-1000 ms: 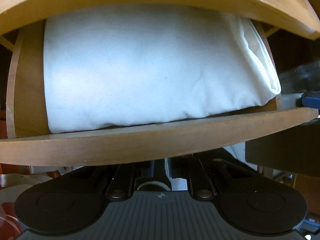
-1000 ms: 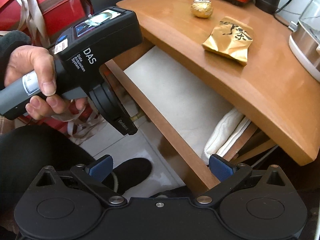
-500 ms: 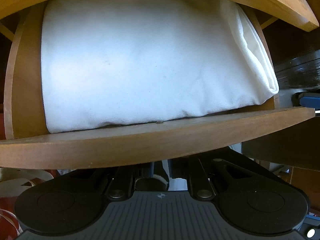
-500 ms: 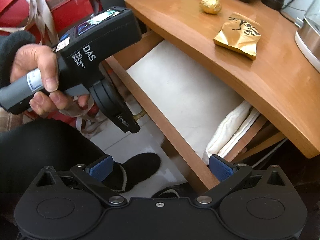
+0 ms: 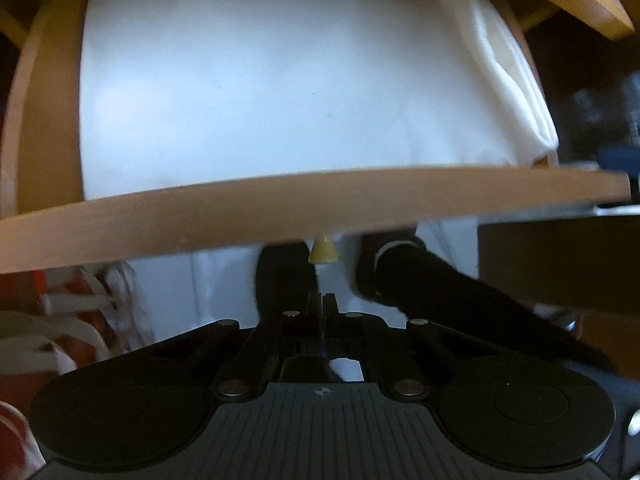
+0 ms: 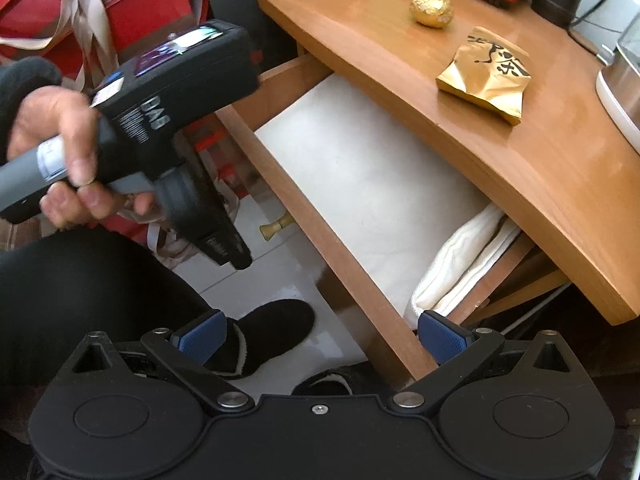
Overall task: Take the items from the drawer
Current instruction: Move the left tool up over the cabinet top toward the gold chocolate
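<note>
Your left claw (image 5: 322,300) is squeezed tight with nothing in it. It sits just below the drawer's front board (image 5: 304,208), and its tips point at the little yellow knob (image 5: 323,251) but are off it. In the right wrist view your left hand (image 6: 60,160) holds that claw tool beside the drawer.

The drawer (image 6: 320,216) is pulled out from under the table (image 6: 460,120). A folded white cloth (image 6: 368,184) lies flat inside and fills most of it, with thick folds at one end.

Your right claw (image 6: 320,340) is spread wide and holds nothing. It hangs near the drawer's front corner.

A gold packet (image 6: 486,74) and a gold ball (image 6: 432,8) sit on the table.
</note>
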